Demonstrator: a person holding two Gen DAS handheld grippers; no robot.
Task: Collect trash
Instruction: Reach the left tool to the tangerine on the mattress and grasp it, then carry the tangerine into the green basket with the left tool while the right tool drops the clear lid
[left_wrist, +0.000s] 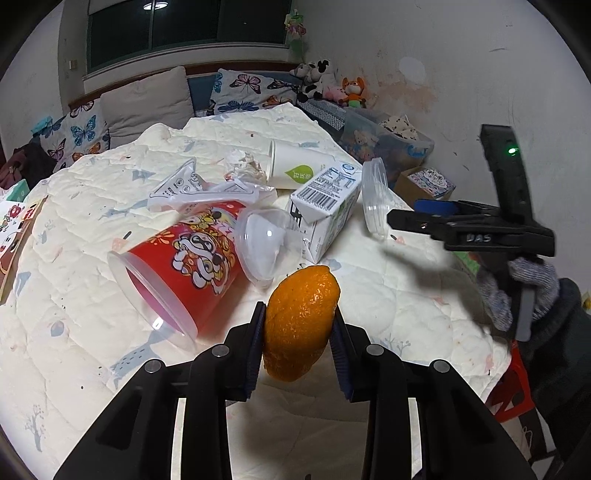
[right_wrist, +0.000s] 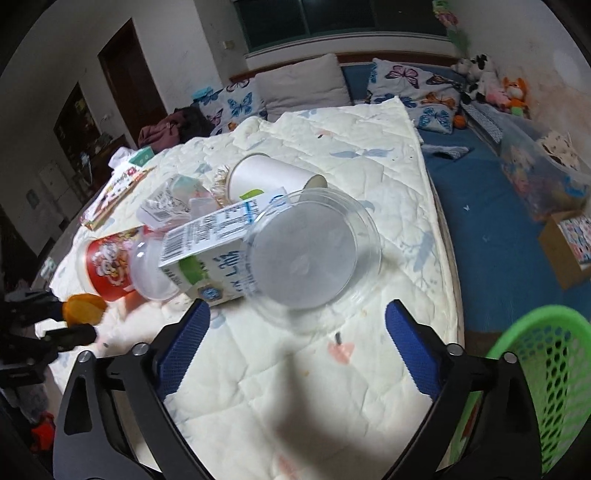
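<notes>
My left gripper (left_wrist: 298, 325) is shut on an orange peel (left_wrist: 300, 321), held above the quilt; it also shows in the right wrist view (right_wrist: 83, 308). Trash lies on the quilt: a red printed cup (left_wrist: 184, 266) on its side, a clear dome lid (left_wrist: 264, 245), a milk carton (left_wrist: 327, 205), a white paper cup (left_wrist: 295, 164), a clear round lid (left_wrist: 375, 197), crumpled wrappers (left_wrist: 195, 188). My right gripper (right_wrist: 295, 332) is open and empty, just in front of the clear round lid (right_wrist: 314, 254) that leans on the carton (right_wrist: 210, 247).
A green mesh basket (right_wrist: 535, 376) stands at the lower right beside the bed. Pillows (left_wrist: 147, 101) and plush toys (left_wrist: 332, 85) line the far wall. A cardboard box (right_wrist: 569, 247) and a storage bin (right_wrist: 543, 173) sit on the blue floor. Books (left_wrist: 14, 229) lie at the left edge.
</notes>
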